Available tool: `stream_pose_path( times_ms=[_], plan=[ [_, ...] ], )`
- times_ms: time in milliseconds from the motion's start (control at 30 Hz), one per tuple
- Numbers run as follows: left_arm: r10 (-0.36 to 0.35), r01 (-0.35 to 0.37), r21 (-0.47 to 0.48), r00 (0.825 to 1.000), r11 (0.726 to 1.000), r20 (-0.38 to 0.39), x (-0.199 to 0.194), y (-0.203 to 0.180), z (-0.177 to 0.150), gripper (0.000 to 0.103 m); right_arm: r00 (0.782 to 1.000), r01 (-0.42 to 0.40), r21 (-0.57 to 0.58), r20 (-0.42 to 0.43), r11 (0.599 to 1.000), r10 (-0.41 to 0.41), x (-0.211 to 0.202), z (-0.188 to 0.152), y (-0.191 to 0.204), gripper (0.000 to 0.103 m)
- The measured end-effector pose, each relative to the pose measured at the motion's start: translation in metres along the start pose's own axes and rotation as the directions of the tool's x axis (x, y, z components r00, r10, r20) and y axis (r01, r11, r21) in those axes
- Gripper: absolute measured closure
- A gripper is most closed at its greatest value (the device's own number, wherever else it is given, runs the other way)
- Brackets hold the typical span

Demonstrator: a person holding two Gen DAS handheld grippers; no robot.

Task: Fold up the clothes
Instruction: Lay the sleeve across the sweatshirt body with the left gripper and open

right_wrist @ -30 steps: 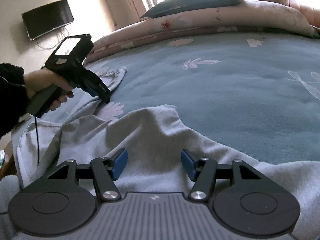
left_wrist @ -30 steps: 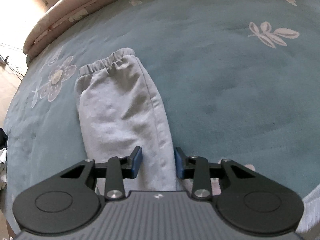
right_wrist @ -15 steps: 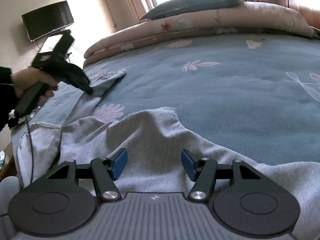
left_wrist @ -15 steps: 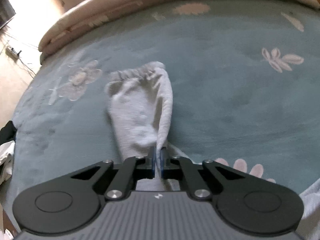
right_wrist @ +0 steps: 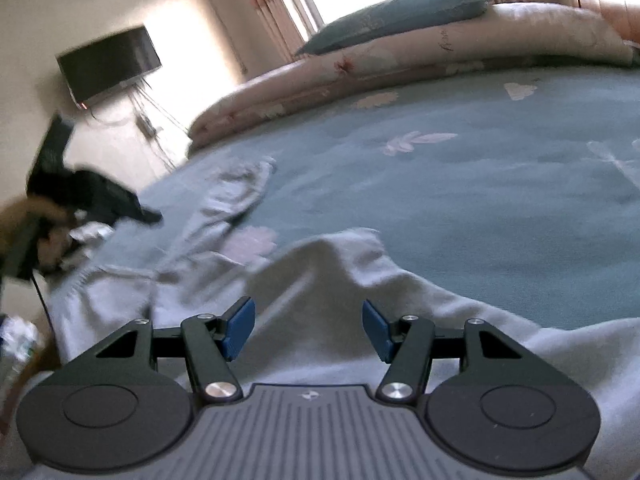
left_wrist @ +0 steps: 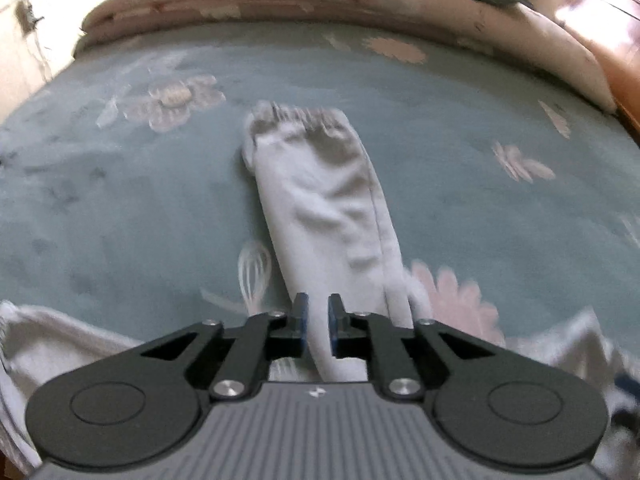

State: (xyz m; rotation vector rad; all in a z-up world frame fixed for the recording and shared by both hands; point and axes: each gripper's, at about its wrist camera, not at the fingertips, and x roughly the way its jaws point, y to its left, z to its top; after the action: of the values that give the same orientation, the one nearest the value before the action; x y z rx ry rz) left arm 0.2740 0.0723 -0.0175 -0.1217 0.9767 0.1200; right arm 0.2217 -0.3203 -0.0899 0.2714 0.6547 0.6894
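A light grey sweatshirt (right_wrist: 328, 280) lies spread on the teal flowered bedcover (left_wrist: 480, 220). Its long sleeve (left_wrist: 328, 200) stretches away from me in the left wrist view and ends in a gathered cuff (left_wrist: 296, 120). My left gripper (left_wrist: 318, 312) hovers over the near end of that sleeve. Its jaws are opening, and the cloth shows in the narrow gap without being pinched. The right wrist view shows the same gripper (right_wrist: 154, 216) blurred at the far left, held by a hand (right_wrist: 36, 216). My right gripper (right_wrist: 308, 324) stands open above the sweatshirt's body, holding nothing.
A rolled pink quilt (right_wrist: 400, 68) and a teal pillow (right_wrist: 396, 12) line the far side of the bed. A dark wall screen (right_wrist: 108, 64) hangs on the left, with cables below it. The bed's edge runs close by on the left.
Half a second ago my left gripper was shut on the sleeve's edge and lifting it. Now its jaws are apart, it has drawn back and up, and the sleeve lies flat. The right gripper stayed put.
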Motion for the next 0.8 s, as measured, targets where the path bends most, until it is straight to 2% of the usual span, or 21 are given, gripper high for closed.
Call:
stream_pose_path(
  times_ms=[33, 67, 100, 233, 300, 367, 467, 567, 733, 800],
  plan=[
    [-0.033, 0.033, 0.001, 0.999, 0.999, -0.01, -0.002, 0.003, -0.008, 0.068, 1.0, -0.015, 0.026, 0.004, 1.0, 0.015, 0.0, 0.002, 0.004, 0.039],
    [-0.064, 0.064, -0.001, 0.998, 0.998, -0.018, -0.004, 0.005, -0.017, 0.051, 0.999, -0.034, 0.047, 0.007, 0.998, 0.033, 0.001, 0.004, 0.009, 0.039],
    [-0.094, 0.094, -0.004, 0.995, 0.996, -0.025, -0.006, 0.008, -0.026, 0.045, 0.998, -0.062, 0.058, 0.004, 0.996, 0.062, 0.003, 0.007, 0.016, 0.039],
    [-0.186, 0.185, -0.02, 0.982, 0.983, -0.023, -0.013, 0.022, -0.058, 0.038, 0.98, -0.189, 0.099, -0.051, 0.977, 0.195, 0.024, 0.013, 0.056, 0.039],
    [-0.221, 0.221, -0.058, 0.975, 0.974, -0.002, -0.016, 0.034, -0.069, 0.027, 0.964, -0.24, 0.118, -0.089, 0.963, 0.251, 0.04, 0.015, 0.077, 0.039],
    [-0.26, 0.26, -0.101, 0.966, 0.96, 0.017, -0.019, 0.049, -0.08, 0.024, 0.954, -0.241, 0.138, -0.147, 0.961, 0.261, 0.062, 0.014, 0.093, 0.039],
    [-0.281, 0.283, -0.137, 0.959, 0.949, 0.035, -0.022, 0.067, -0.095, 0.022, 0.936, -0.232, 0.161, -0.231, 0.959, 0.265, 0.095, 0.012, 0.117, 0.039],
    [-0.288, 0.293, -0.169, 0.956, 0.941, 0.053, -0.024, 0.083, -0.107, 0.02, 0.935, -0.185, 0.146, -0.278, 0.972, 0.22, 0.117, 0.008, 0.128, 0.04],
    [-0.332, 0.342, -0.229, 0.94, 0.911, 0.084, -0.023, 0.103, -0.119, 0.019, 0.932, -0.152, 0.125, -0.312, 0.98, 0.185, 0.146, 0.011, 0.141, 0.057],
    [-0.354, 0.367, -0.244, 0.93, 0.898, 0.097, -0.023, 0.109, -0.124, 0.018, 0.929, -0.146, 0.118, -0.326, 0.982, 0.177, 0.157, 0.012, 0.146, 0.059]
  ],
)
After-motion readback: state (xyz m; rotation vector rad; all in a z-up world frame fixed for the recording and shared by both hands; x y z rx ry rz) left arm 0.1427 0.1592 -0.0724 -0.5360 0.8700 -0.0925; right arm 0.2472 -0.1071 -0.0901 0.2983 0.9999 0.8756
